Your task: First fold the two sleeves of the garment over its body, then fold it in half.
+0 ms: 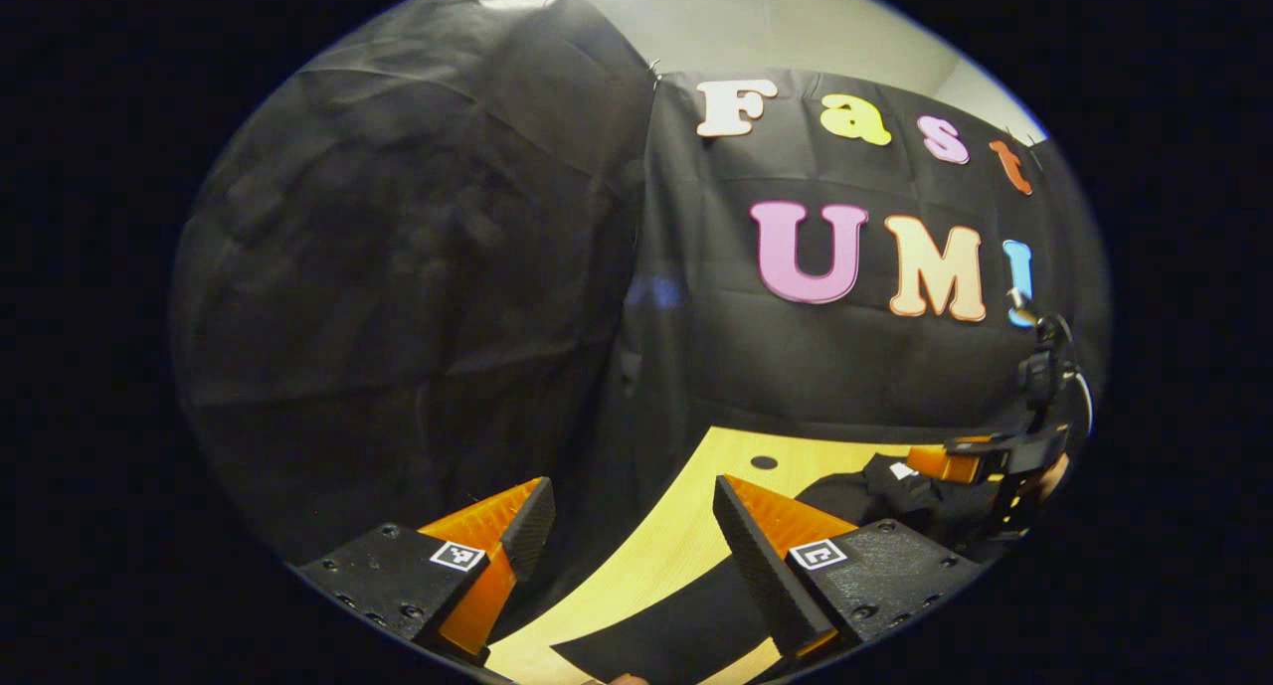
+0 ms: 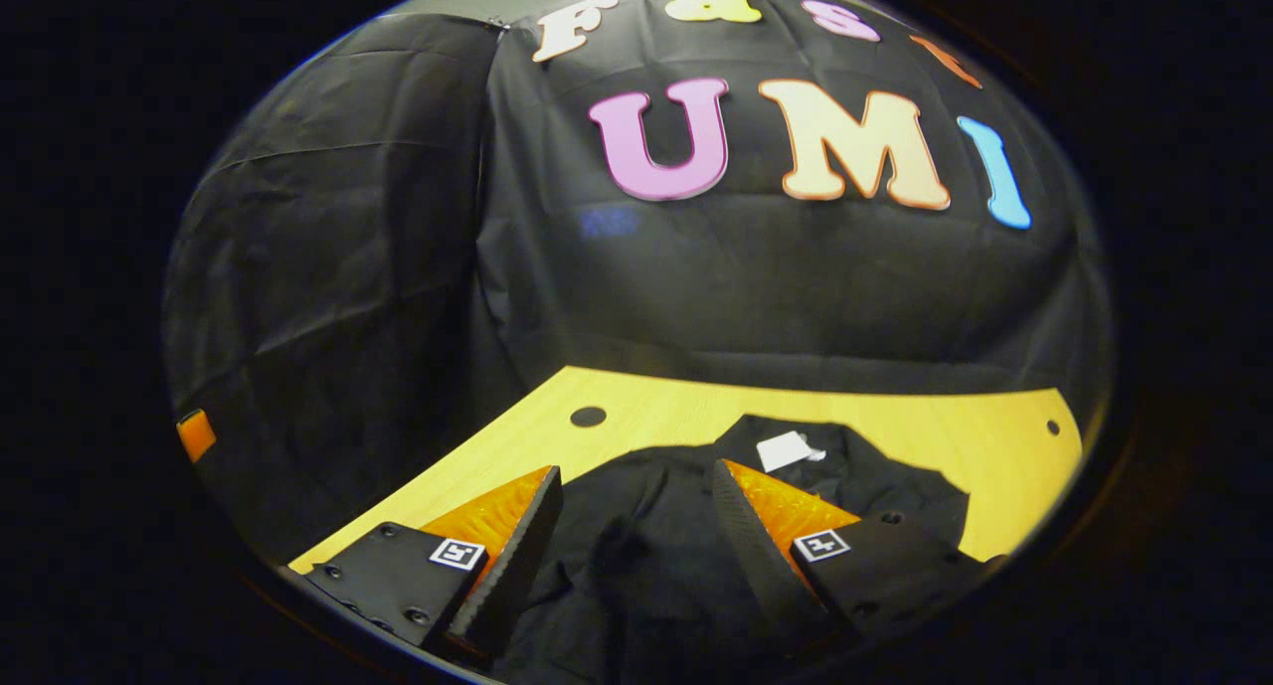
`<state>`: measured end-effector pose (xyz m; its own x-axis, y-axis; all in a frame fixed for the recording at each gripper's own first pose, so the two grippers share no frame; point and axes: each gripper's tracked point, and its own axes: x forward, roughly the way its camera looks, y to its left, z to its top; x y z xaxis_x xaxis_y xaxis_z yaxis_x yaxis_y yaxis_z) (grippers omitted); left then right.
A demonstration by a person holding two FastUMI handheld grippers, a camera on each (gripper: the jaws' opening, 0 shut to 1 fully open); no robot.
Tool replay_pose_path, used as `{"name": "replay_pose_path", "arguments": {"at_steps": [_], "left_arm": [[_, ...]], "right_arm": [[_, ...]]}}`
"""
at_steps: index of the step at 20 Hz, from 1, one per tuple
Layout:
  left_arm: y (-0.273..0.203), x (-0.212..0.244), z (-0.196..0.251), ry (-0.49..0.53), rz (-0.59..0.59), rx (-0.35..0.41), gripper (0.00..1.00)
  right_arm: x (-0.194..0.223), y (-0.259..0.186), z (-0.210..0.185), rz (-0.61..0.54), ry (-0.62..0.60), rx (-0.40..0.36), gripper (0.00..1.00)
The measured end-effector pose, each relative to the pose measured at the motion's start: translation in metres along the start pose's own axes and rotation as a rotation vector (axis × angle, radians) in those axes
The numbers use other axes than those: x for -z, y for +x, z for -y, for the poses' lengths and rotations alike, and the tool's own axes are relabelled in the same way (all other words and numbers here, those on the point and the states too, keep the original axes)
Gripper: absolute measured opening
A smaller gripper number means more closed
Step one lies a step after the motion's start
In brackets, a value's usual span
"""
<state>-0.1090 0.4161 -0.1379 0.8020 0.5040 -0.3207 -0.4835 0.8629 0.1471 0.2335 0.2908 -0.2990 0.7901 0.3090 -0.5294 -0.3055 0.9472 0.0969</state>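
A black garment (image 2: 646, 526) lies on the yellow wooden table (image 2: 895, 417), with a white neck label (image 2: 788, 450) toward the far side. My right gripper (image 2: 636, 506) hovers open above the garment, nothing between its fingers. In the left gripper view, part of the black garment (image 1: 686, 625) lies flat on the table (image 1: 686, 526) below my left gripper (image 1: 632, 521), which is open and holds nothing. At the right of that view the other gripper (image 1: 980, 461) hangs over the bunched garment (image 1: 895, 496), held by a hand.
The black cloth wall (image 2: 756, 287) stands close behind the table and along its left side (image 1: 398, 297). The tabletop has small dark holes (image 2: 588, 417) (image 2: 1052, 427) (image 1: 764, 462). Bare wood shows to the right of the garment (image 2: 1004, 486).
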Motion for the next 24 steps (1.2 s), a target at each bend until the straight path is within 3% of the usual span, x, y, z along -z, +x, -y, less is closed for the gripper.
{"name": "replay_pose_path", "arguments": {"at_steps": [6,15,24], "left_arm": [[0.004,0.065,-0.004,-0.017,-0.165,-0.028,0.95],[-0.018,0.176,-0.012,-0.103,-0.465,-0.090,0.96],[-0.030,0.221,-0.009,-0.130,-0.580,-0.135,0.97]], "right_arm": [[-0.001,-0.030,0.017,0.039,-0.024,0.027,0.97],[0.016,-0.059,0.049,0.009,-0.028,0.076,0.97],[0.014,-0.074,0.071,0.018,-0.020,0.110,0.97]]}}
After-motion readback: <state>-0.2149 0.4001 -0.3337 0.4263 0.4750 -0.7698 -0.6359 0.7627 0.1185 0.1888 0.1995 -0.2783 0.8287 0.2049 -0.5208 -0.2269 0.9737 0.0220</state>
